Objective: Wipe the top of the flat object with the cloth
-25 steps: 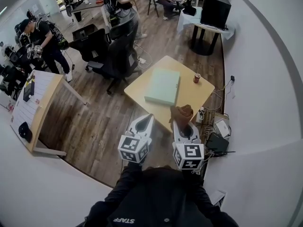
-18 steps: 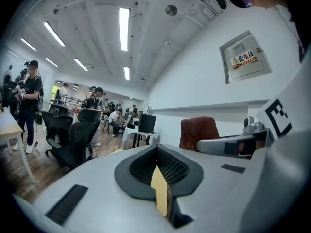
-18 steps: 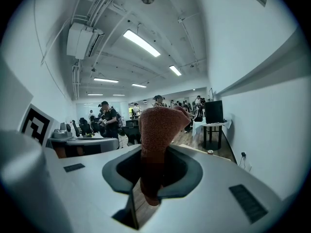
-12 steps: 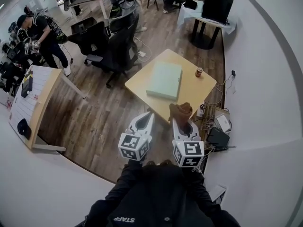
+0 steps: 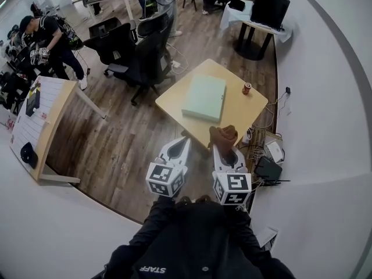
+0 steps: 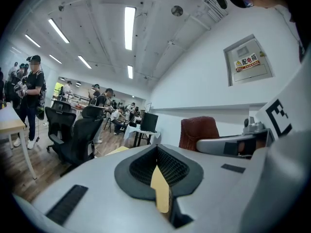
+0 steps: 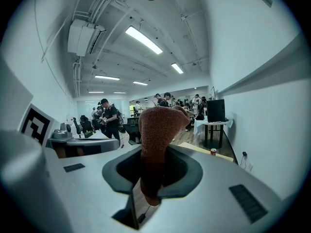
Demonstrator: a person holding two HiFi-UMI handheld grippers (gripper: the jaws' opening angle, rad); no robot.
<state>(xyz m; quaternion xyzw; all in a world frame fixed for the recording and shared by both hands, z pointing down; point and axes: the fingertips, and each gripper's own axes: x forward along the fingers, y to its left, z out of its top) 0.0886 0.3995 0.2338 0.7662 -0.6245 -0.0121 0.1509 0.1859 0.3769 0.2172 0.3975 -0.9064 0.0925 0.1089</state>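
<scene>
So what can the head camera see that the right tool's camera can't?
Only the head view shows the pale green flat box lying on the wooden table. Only the right gripper view shows the ceiling lights and, close up, the jaws closed on the brown cloth. Both show the brown cloth held in the right tool, the wooden table and the can standing on it.

Can (image 5: pixel 247 88) label too small for me to read. Cloth (image 5: pixel 224 136) blocks table's (image 5: pixel 174 100) near edge; its lower end is buried in right gripper (image 5: pixel 224 150).
</scene>
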